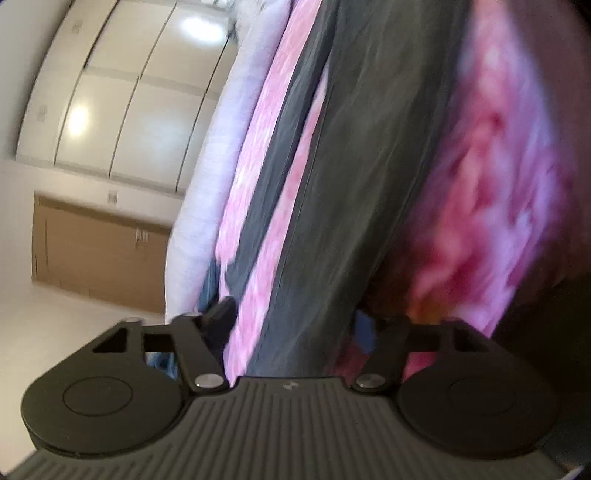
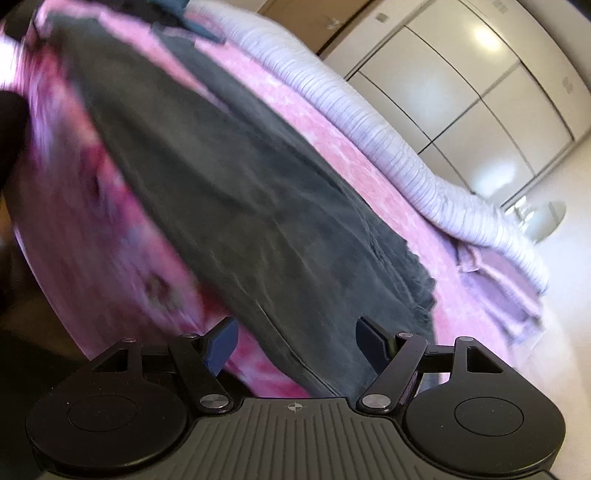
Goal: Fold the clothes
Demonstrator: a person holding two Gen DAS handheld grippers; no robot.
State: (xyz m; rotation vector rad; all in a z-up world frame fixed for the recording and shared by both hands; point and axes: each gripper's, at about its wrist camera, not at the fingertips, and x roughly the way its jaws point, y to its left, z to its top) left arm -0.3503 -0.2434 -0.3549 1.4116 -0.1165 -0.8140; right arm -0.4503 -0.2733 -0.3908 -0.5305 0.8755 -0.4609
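Between the fingers of my right gripper (image 2: 295, 343), the near edge of a dark grey, soft cotton garment (image 2: 229, 192) is lying flat; the blue-padded fingers (image 2: 221, 349) are standing apart on either side of it, and neither pad is pressing the cloth.

Ahead of that gripper, the garment is stretching away in a long panel over a pink, mottled, plush bedspread (image 2: 343, 147). Its frayed hem is sitting just ahead of the right-hand finger.

Beyond the bedspread, a pale lilac ribbed blanket (image 2: 369, 122) is running in a long roll along the far side. A folded lilac cloth (image 2: 509, 291) is lying at the right end, touching the roll.

At the far left corner, a crumpled dark teal piece of clothing (image 2: 184, 18) is resting on the pink cover.

Past the bed, glossy white wardrobe doors (image 2: 461, 85) are filling the wall.

Between the fingers of my left gripper (image 1: 299, 321), the same grey garment (image 1: 362, 147) is running forward as a broad band with a seam. The fingers are half apart; the right-hand one is blurred, so I cannot tell whether the pads are pinching the cloth.

Either side of that band, the pink bedspread (image 1: 258, 184) is showing, heavily blurred on the right.

Left of the left gripper, the lilac blanket (image 1: 207, 177) is edging the bed, with the white wardrobe doors (image 1: 122, 92) and a low brown wooden cabinet (image 1: 92, 247) beyond it.
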